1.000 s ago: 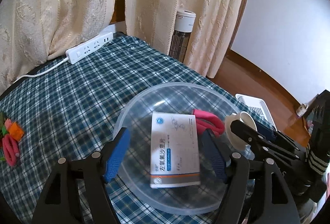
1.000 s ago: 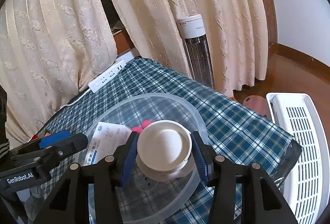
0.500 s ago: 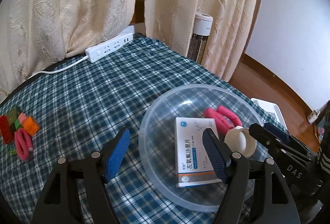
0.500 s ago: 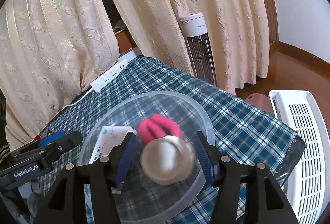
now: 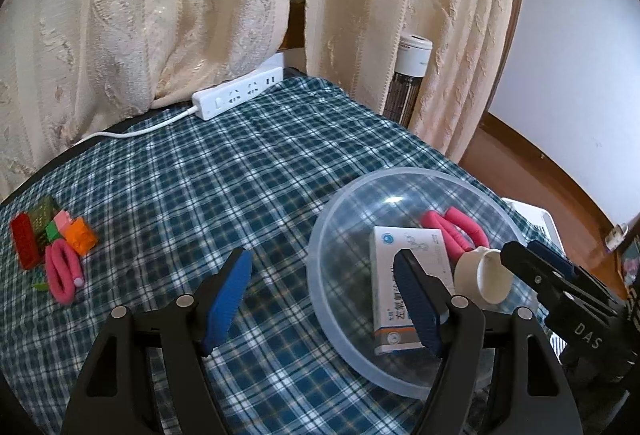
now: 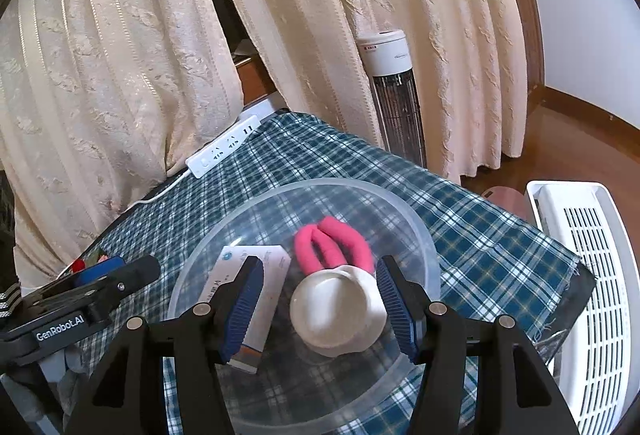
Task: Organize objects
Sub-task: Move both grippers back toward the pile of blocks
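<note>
Seen from the right wrist: right gripper point(image 6: 320, 303) opening its jaws over the clear bowl point(image 6: 420, 231), the white cup point(image 6: 340, 311) lying loose between them beside a pink curler point(image 6: 332, 243) and a white box point(image 6: 256, 275). Seen only from the left wrist: left gripper point(image 5: 324, 299) wide apart and holding nothing, toy blocks point(image 5: 48, 231) and another pink curler point(image 5: 62, 271) far left on the checked cloth point(image 5: 200, 187).

We've got two matching black plastic grippers: left gripper point(image 5: 324, 299) and right gripper point(image 6: 320, 305), ribbed blue pads, silver screws, white "GenRobot.AI" and "DAS" lettering along the sides.
</note>
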`<state>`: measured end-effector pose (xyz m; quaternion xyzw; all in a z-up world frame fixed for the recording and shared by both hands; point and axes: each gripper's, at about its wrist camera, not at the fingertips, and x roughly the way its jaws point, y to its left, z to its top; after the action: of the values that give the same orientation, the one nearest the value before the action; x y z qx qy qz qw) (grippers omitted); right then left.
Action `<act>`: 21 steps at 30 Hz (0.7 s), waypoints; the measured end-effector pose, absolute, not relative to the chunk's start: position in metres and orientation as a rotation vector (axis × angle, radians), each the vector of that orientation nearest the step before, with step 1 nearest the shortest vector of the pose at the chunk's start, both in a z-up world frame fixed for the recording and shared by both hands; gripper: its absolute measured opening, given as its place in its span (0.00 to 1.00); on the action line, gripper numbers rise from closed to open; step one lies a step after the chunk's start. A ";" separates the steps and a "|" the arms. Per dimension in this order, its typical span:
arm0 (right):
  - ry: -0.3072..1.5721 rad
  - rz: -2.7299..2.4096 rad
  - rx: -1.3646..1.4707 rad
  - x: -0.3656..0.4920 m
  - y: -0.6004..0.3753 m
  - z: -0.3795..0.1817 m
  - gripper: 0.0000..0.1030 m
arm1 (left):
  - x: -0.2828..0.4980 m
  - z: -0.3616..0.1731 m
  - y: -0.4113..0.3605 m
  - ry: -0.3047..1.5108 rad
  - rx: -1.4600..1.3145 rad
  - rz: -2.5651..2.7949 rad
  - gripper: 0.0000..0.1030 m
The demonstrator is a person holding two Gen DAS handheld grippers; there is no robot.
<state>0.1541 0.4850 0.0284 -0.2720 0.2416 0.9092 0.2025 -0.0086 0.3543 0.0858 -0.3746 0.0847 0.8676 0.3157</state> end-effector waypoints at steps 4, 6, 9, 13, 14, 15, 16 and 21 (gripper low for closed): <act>0.670 2.550 -0.761 0.150 0.478 0.031 0.64 | -0.011 0.086 0.347 0.215 -0.989 2.302 0.73; 0.666 2.560 -0.765 0.148 0.473 0.032 0.64 | -0.012 0.086 0.344 0.212 -0.991 2.309 0.73; 0.658 2.576 -0.769 0.143 0.465 0.034 0.64 | -0.014 0.086 0.337 0.203 -0.992 2.324 0.76; 0.648 2.600 -0.781 0.136 0.454 0.035 0.64 | -0.017 0.088 0.327 0.189 -0.992 2.341 0.76; 0.646 2.604 -0.785 0.134 0.451 0.036 0.64 | -0.018 0.088 0.324 0.185 -0.992 2.346 0.76; 0.642 2.609 -0.789 0.132 0.448 0.036 0.64 | -0.018 0.088 0.321 0.180 -0.991 2.352 0.76; 0.635 2.617 -0.794 0.130 0.444 0.036 0.64 | -0.019 0.088 0.318 0.176 -0.992 2.358 0.76; 0.614 2.647 -0.812 0.121 0.428 0.038 0.64 | -0.026 0.087 0.302 0.158 -1.005 2.384 0.76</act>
<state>0.1208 0.4283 0.0384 -0.2828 0.2140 0.9226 0.1521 -0.0261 0.3022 0.0866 -0.3731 0.0585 0.8852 0.2716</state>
